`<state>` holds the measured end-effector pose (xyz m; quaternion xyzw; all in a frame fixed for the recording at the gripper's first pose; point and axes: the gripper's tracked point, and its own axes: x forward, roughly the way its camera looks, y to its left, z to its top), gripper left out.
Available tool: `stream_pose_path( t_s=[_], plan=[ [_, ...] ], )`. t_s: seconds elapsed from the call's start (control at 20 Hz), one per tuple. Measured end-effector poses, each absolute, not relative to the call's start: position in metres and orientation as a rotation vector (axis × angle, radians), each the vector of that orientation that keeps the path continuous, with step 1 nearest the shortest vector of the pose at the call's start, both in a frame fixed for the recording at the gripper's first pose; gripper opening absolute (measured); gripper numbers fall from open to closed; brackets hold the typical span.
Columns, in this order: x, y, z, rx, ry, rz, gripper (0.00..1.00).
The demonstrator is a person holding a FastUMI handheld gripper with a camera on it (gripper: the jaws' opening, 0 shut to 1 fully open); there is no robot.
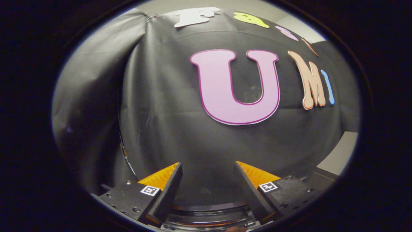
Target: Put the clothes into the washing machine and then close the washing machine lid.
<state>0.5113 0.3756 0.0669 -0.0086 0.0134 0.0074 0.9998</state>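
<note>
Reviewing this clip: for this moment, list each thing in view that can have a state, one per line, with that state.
gripper: open, fingers spread apart, nothing between them, aimed at the booth's wall.
black cloth wall: hanging, creased and folded along one side, beyond the fingers.
round rim: a curved dark edge low between the fingers; too little shows to tell what it is or whether it is open or closed.
</note>
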Motion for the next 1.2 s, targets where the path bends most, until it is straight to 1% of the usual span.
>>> stream_pose_path(
  t_s=[0.05, 0.15, 0.2, 0.25, 0.4, 0.65, 0.95, 1.2],
  plan=[
    [0.516, 0.373, 0.049, -0.007, 0.09, 0.004, 0.97],
    [0.527, 0.372, 0.053, -0.018, 0.063, 0.012, 0.97],
    [0.522, 0.376, 0.048, -0.006, 0.092, 0.015, 0.97],
    [0.523, 0.372, 0.053, -0.016, 0.071, 0.016, 0.97],
    [0.519, 0.373, 0.051, -0.012, 0.09, 0.023, 0.97],
    [0.518, 0.37, 0.06, -0.051, 0.035, 0.016, 0.99],
    [0.52, 0.368, 0.059, -0.056, 0.009, 0.007, 0.99],
    [0.521, 0.369, 0.063, -0.052, -0.059, 0.013, 0.98]
  ],
)
